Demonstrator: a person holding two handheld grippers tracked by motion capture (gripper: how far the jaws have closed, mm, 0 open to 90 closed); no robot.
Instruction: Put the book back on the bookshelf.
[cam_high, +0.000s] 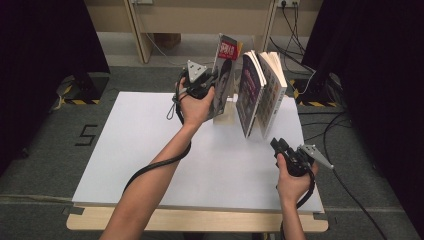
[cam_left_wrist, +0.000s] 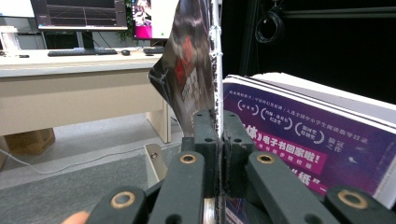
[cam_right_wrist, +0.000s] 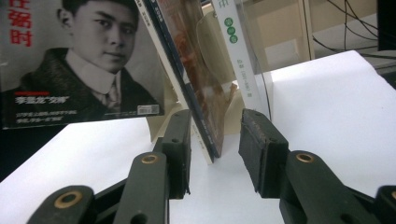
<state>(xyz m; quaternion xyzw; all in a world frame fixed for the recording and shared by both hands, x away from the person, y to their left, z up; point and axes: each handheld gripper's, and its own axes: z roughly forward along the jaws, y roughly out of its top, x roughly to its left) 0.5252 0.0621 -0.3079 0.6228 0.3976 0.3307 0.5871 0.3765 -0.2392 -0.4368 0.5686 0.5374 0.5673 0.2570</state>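
The left claw is clamped tight on a thin magazine, held upright at the far middle of the white worktop, just left of two leaning books. The right claw waits half open and empty, near the books. Pinched at one edge, the floppy magazine could buckle, or knock the books over.

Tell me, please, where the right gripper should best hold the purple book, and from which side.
Probably the purple book by its near upright edge, approached from the person's side: it leans upright, that edge facing the open right gripper.
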